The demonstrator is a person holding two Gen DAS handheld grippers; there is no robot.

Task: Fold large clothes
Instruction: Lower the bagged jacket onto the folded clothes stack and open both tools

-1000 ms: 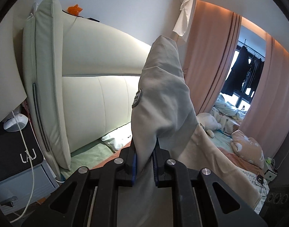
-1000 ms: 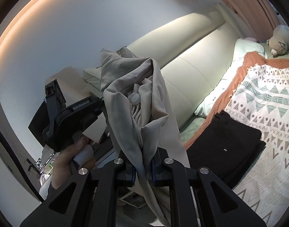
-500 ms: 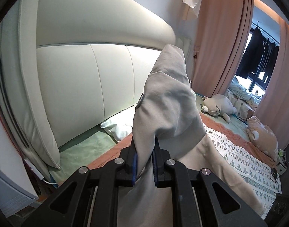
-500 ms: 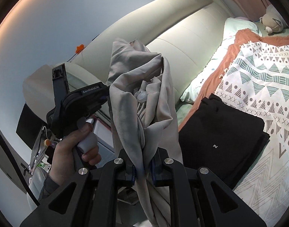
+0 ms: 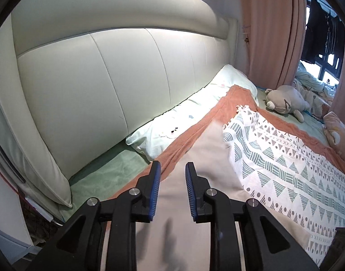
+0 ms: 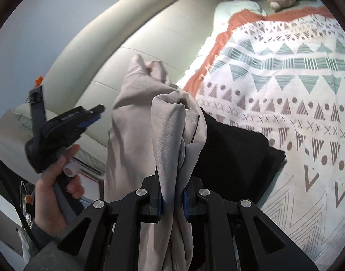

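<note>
A large beige-grey garment (image 6: pixel 136 122) hangs bunched from my right gripper (image 6: pixel 172 199), which is shut on a fold of it above the bed. In the left wrist view the same garment (image 5: pixel 208 149) lies spread over the bed edge below my left gripper (image 5: pixel 171 176), which is open and empty just above the cloth. The left gripper (image 6: pixel 66 124), held in a hand, also shows in the right wrist view, left of the garment and apart from it.
A folded black garment (image 6: pixel 235 155) lies on the patterned white and teal blanket (image 6: pixel 285 72). A cream padded headboard (image 5: pixel 104 79), pale pillows (image 5: pixel 172 126) and a grey plush toy (image 5: pixel 285 99) line the bed. Pink curtains (image 5: pixel 267 27) hang at the far side.
My left gripper has opened and let go of the garment, which dropped onto the bed edge. Both views have tilted down toward the bed. My right gripper still holds its fold.
</note>
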